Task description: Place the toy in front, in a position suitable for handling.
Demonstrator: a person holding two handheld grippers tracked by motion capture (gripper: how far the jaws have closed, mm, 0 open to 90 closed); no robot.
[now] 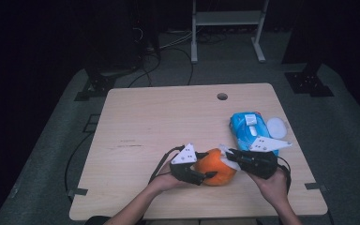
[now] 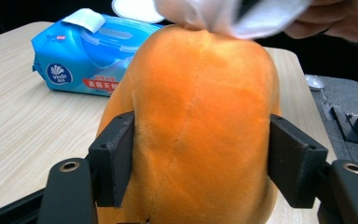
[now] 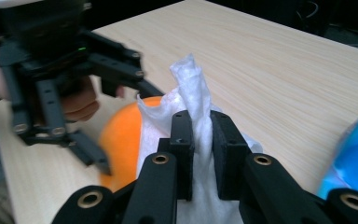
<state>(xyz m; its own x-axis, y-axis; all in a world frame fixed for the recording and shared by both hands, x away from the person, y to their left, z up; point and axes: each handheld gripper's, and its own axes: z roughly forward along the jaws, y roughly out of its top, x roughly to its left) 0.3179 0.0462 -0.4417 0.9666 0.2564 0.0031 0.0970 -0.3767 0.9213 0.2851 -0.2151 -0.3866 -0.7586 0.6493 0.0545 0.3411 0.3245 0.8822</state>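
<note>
Fuzzy rounded orange plush (image 2: 200, 126) clamped in left tool (image 2: 200, 163); crumpled white wipe (image 3: 198, 116) pinched by right tool (image 3: 203, 140).

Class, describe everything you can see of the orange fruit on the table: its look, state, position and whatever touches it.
The orange fruit is rounded and bulky, with a matt, faintly velvety skin marked by fine creases, whole and uncut as far as shown. It rests on the light wooden table near the front edge, left of the blue wipes pack. The left gripper clamps it, one pad on each side. A white wipe, pinched in the right gripper, lies against its far end.
</note>
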